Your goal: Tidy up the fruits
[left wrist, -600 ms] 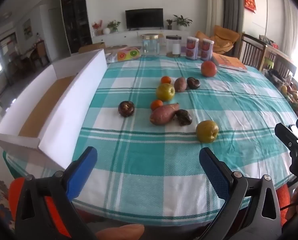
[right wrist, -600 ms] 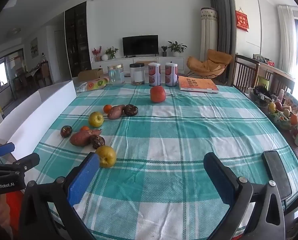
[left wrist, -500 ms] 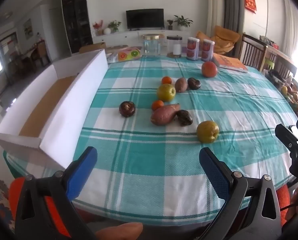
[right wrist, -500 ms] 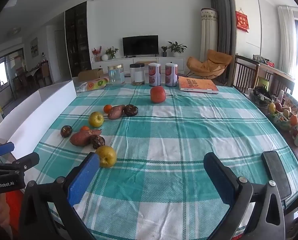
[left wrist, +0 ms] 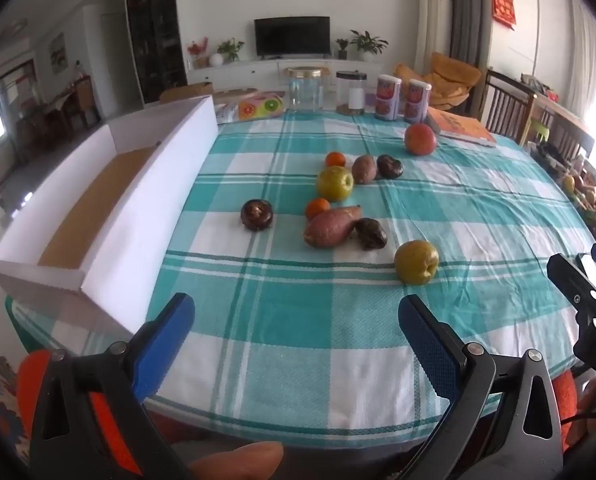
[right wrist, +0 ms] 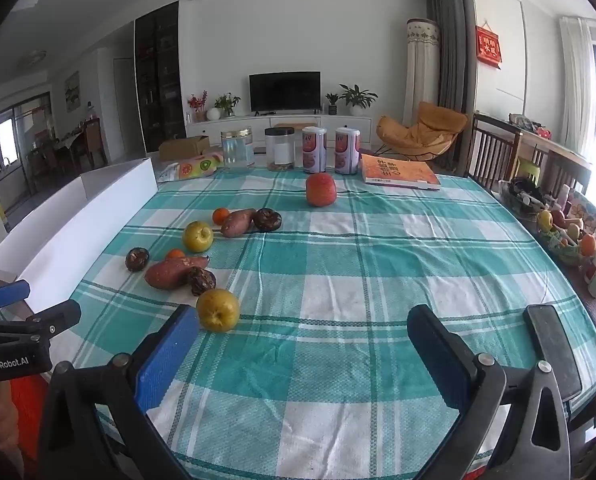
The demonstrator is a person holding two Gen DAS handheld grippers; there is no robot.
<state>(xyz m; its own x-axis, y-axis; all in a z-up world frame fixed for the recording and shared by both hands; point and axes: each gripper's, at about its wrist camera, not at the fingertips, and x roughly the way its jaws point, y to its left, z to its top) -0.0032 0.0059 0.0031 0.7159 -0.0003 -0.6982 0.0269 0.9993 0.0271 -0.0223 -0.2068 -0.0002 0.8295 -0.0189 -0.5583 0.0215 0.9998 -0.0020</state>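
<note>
Left claw (left wrist: 297, 320) and right claw (right wrist: 303, 330) both spread wide, empty, held level side by side, fingers forward.

My left gripper (left wrist: 296, 322) has black plastic arms shaped like clamp handles with triangular cut-outs, each tipped with a blue textured pad (left wrist: 428, 342). A silver screw sits at each pivot, and orange grips show behind the black frame. A bare fingertip (left wrist: 238, 458) pokes up at the bottom edge. My right gripper (right wrist: 302, 336) is built the same: black arms, blue pads, silver screws. In the right wrist view the left gripper's side carries white "GenRobot.AI" lettering (right wrist: 7, 365), with skin and orange below it.
</note>
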